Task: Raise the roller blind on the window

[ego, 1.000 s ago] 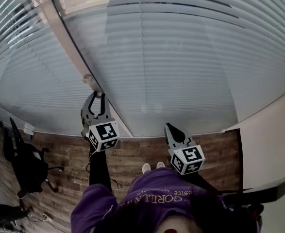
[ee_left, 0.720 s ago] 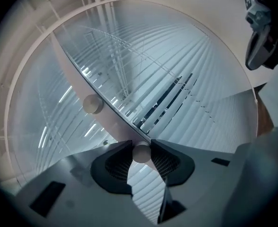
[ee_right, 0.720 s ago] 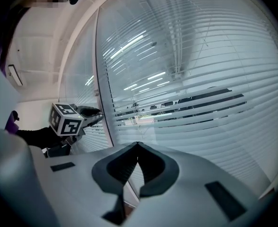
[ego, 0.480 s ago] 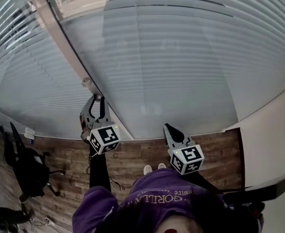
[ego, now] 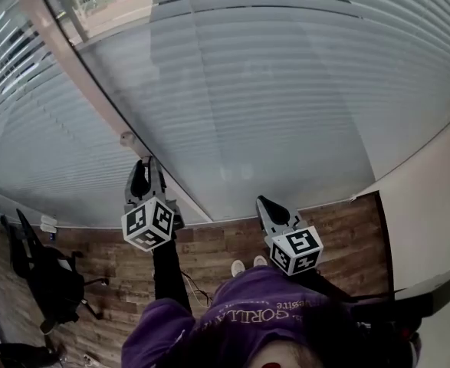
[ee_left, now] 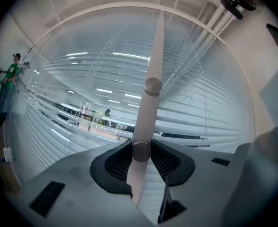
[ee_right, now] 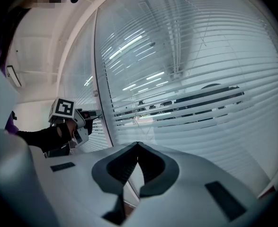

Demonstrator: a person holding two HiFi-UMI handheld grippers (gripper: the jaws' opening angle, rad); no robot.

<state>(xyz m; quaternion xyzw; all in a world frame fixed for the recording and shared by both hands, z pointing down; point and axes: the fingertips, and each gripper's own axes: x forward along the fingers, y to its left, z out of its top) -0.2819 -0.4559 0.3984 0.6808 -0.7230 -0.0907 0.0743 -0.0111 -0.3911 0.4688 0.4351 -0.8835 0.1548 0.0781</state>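
Note:
A slatted blind [ego: 286, 90] hangs behind the glass, right of a pale upright post [ego: 79, 83]. The post [ee_left: 150, 98] carries two round knobs, one above the other. My left gripper [ego: 145, 165] is up against this post. In the left gripper view its jaws [ee_left: 141, 149] are shut on the nearer knob [ee_left: 141, 152], while the farther knob [ee_left: 152, 86] is free. My right gripper [ego: 264, 202] hangs lower, in front of the blind's bottom edge. It is shut with nothing in it [ee_right: 138, 145]. The right gripper view shows the left gripper [ee_right: 94, 113] at the post.
Wooden floor [ego: 217, 240] runs along the foot of the window. A black office chair [ego: 44, 271] stands at the lower left. A plain wall [ego: 431, 205] closes the right side. Another slatted pane [ego: 25, 129] lies left of the post. A person in green [ee_left: 11, 72] stands far left.
The left gripper's jaws have closed from wide open onto the lower knob. The gripper has shifted slightly left and down in the head view. The right gripper has stayed put.

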